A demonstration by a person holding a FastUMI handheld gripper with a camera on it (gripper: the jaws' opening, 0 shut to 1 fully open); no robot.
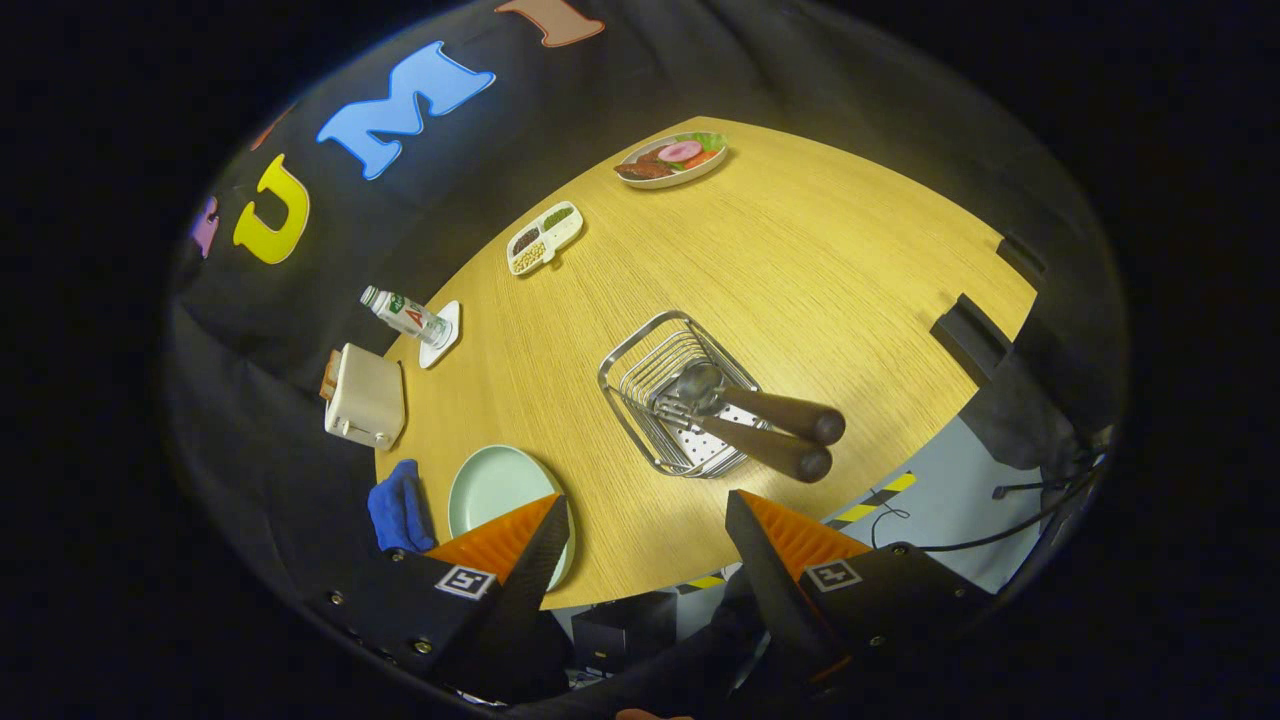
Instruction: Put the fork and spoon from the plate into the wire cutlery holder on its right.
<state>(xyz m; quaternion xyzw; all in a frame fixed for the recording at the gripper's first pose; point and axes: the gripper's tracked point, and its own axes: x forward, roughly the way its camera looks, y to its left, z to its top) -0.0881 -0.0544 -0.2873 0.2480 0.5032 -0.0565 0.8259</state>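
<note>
Overhead, tongs (648, 520) agape, nothing held.

bare table (820, 260) beyond holder (650, 375), jaws apart

On my table (800, 260), a plate of toy food (671, 158) sits at the far edge, and a divided tray of beans (543, 238) lies along the left edge. Nearer along that edge I see a water bottle (405, 314) lying on a white coaster (441, 335), a cream toaster (364, 396) and a blue cloth (400, 510).
</note>
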